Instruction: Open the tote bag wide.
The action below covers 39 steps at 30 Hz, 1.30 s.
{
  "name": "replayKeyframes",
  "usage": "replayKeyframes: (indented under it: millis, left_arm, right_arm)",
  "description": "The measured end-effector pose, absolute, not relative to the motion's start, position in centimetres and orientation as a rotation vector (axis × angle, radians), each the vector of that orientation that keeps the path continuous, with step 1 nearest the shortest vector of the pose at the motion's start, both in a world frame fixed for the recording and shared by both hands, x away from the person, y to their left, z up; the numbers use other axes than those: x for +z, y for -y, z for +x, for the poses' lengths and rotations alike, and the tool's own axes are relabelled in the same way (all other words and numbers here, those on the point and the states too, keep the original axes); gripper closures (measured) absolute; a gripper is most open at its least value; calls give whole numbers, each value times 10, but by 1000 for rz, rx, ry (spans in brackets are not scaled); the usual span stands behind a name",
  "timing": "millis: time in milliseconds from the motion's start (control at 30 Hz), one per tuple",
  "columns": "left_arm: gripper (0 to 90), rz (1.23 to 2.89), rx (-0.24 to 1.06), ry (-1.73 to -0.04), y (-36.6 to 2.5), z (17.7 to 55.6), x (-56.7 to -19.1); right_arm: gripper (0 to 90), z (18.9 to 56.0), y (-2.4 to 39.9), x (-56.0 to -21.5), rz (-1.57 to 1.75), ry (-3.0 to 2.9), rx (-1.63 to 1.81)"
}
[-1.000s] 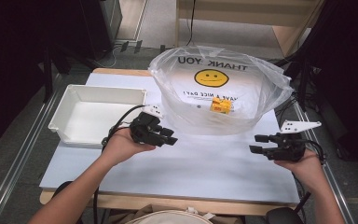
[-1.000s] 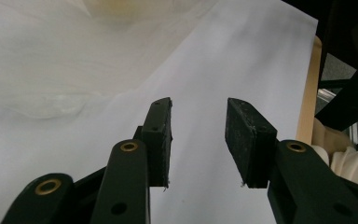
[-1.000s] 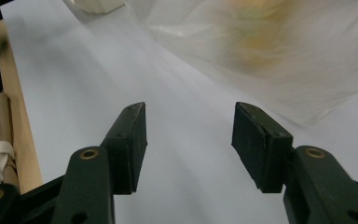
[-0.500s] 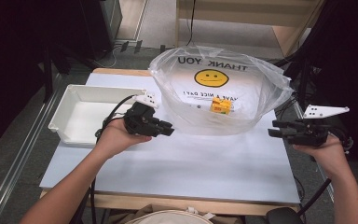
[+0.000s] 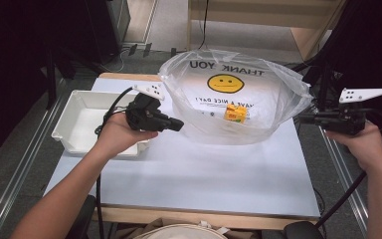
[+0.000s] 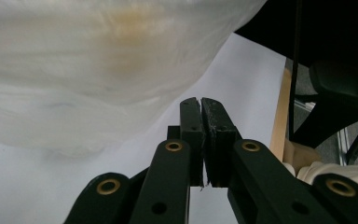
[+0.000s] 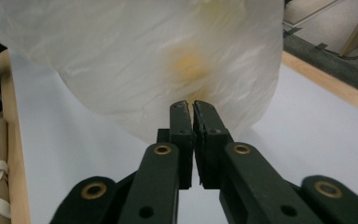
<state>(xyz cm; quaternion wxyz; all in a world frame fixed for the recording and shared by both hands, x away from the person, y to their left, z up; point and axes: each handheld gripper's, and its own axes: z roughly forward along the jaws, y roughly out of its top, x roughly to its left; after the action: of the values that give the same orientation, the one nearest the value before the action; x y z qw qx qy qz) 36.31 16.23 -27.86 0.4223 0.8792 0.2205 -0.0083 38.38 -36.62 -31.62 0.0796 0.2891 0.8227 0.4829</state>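
Note:
A clear plastic bag [image 5: 234, 94] printed with a smiley face and "THANK YOU" stands puffed up at the back middle of the white table [image 5: 204, 174]. A small yellow box [image 5: 236, 113] lies inside it. My left gripper [image 5: 179, 124] hovers just left of the bag, pointing at it. Its jaws have just been closing and are shut with nothing between them [image 6: 200, 100]. My right gripper [image 5: 302, 118] hangs off the bag's right side, over the table's right edge. Its jaws have also just been closing and are shut on nothing [image 7: 193, 103]. The bag [image 7: 168, 51] bulges close ahead of it.
A white tray [image 5: 74, 134] sits at the table's left, under my left hand, with a black cable trailing over it. A beige cloth bag [image 5: 184, 233] shows at the near edge. Wooden furniture [image 5: 258, 20] stands behind the table.
Both hands have risen. The right hand swung out to the right past the table's edge, and the left moved up toward the bag's left side. Both pairs of jaws closed.

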Motion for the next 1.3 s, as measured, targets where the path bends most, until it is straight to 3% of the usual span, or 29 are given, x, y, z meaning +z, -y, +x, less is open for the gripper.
replayKeyframes:
  millis: [633, 1300]
  left_arm:
    - [894, 2178, 70, -499, -155, 393, -211]
    - [893, 2230, 98, -514, -118, 449, -194]
  right_arm:
    - [900, 419, 371, -233, 808, -2400, 1457]
    - [900, 445, 277, -154, 606, -2475, 1442]
